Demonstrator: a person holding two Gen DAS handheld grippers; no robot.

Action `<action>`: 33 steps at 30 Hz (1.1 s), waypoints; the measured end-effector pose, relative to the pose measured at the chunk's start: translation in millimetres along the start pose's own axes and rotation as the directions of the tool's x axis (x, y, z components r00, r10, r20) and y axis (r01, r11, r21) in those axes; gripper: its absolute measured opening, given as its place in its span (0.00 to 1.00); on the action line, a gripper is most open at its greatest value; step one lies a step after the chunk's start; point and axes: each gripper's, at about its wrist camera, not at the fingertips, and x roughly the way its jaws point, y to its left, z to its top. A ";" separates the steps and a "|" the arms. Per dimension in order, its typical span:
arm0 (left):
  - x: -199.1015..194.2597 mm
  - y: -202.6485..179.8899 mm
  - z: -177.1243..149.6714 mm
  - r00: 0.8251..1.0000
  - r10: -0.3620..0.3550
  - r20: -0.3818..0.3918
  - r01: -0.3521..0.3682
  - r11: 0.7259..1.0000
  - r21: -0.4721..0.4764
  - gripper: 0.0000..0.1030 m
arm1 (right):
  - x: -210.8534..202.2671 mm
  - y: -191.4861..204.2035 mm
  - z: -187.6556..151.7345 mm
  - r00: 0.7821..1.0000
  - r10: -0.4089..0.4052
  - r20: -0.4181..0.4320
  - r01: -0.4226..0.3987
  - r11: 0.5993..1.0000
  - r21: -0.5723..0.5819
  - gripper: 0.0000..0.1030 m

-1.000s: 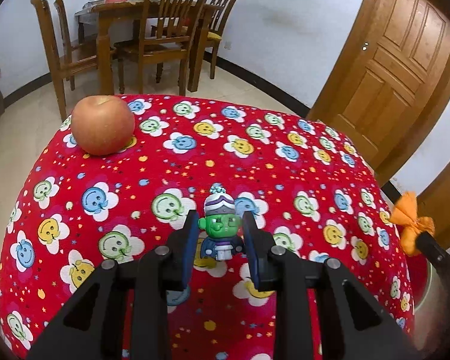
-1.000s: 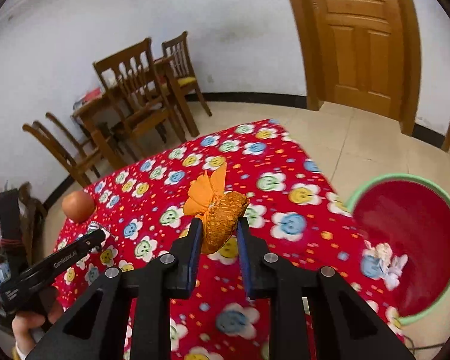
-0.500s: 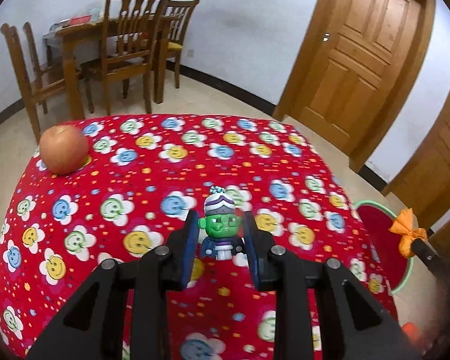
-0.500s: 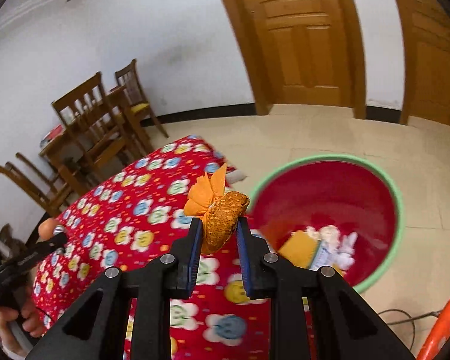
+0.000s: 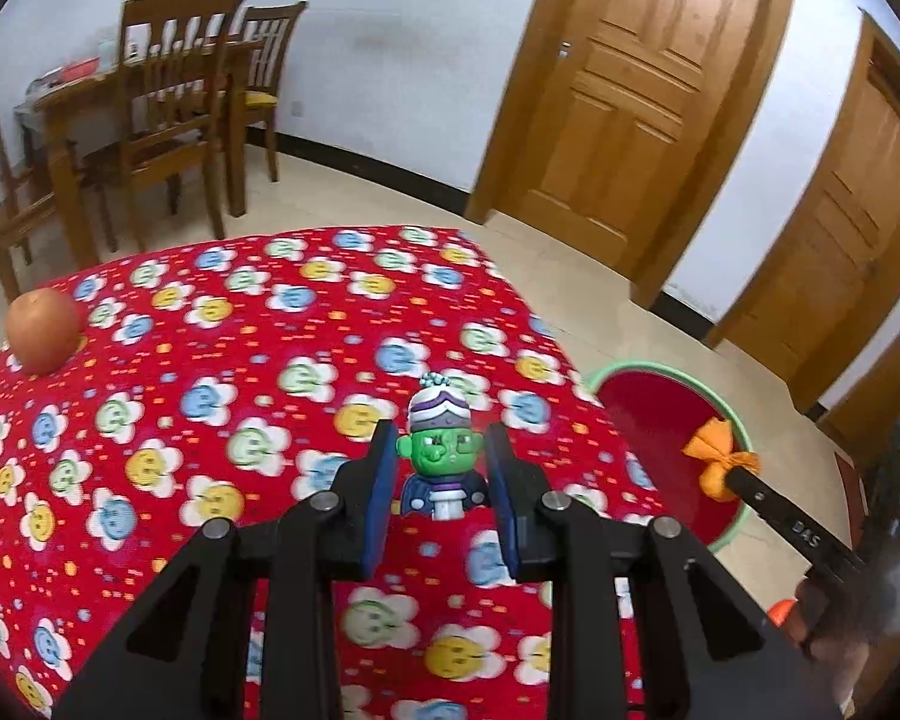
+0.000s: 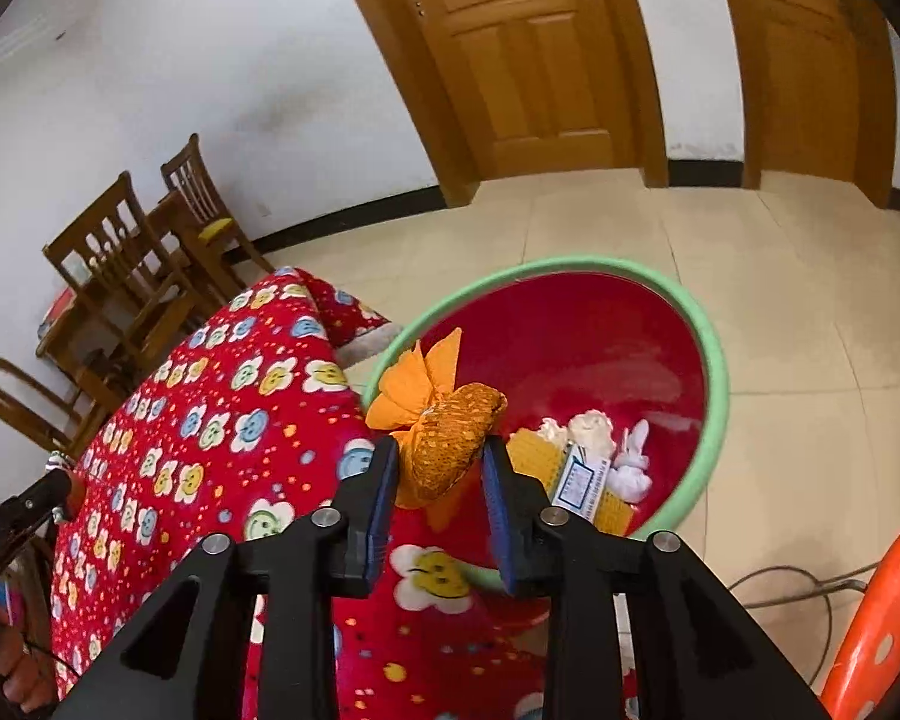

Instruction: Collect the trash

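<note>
My left gripper (image 5: pixel 441 474) is shut on a small green-faced toy figure (image 5: pixel 442 459) and holds it above the red flowered tablecloth (image 5: pixel 240 396). My right gripper (image 6: pixel 439 474) is shut on an orange goldfish-shaped toy (image 6: pixel 447 420) and holds it over the table's edge, next to the rim of the red basin (image 6: pixel 714 396) on the floor. The basin has a green rim and holds white and yellow scraps (image 6: pixel 588 456). In the left wrist view the right gripper with its orange toy (image 5: pixel 717 462) hangs over the basin (image 5: pixel 648 402).
An apple (image 5: pixel 42 330) rests on the far left of the table. Wooden chairs and a table (image 5: pixel 168 108) stand at the back. Two wooden doors (image 5: pixel 642 90) line the wall. An orange stool (image 6: pixel 876 618) and a cable lie on the floor at the right.
Both grippers have swung to the right toward the basin, each still holding its toy. The right gripper went from over the table to the table's edge beside the basin.
</note>
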 end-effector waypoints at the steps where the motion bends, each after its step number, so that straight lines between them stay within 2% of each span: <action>1: 1.1 -6.0 -0.2 1.000 -0.007 -0.004 0.007 1.000 0.009 0.28 | -1.0 -3.0 0.3 1.000 0.004 0.001 -0.004 1.000 0.004 0.35; 14: 27.4 -80.6 -8.3 0.994 -0.074 -0.076 0.084 0.987 0.135 0.28 | -26.4 -41.9 3.6 0.999 0.031 0.043 -0.032 0.999 0.031 0.40; 19: 42.5 -105.6 -11.5 0.988 -0.102 -0.114 0.119 0.980 0.162 0.28 | -34.0 -55.3 3.4 0.998 0.031 0.060 -0.034 0.998 0.050 0.41; 22: 52.0 -122.3 -13.9 0.984 -0.117 -0.133 0.142 0.971 0.192 0.28 | -38.1 -64.7 2.5 0.997 0.033 0.066 -0.036 0.998 0.057 0.47; 26: 67.4 -142.5 -16.7 0.975 -0.137 -0.175 0.175 0.959 0.222 0.28 | -40.5 -76.3 0.8 0.998 0.027 0.065 -0.032 0.997 0.066 0.48; 33: 91.7 -172.6 -17.4 0.972 -0.111 -0.206 0.170 0.940 0.295 0.28 | -42.3 -92.1 -0.9 0.998 0.017 0.067 -0.024 0.995 0.094 0.49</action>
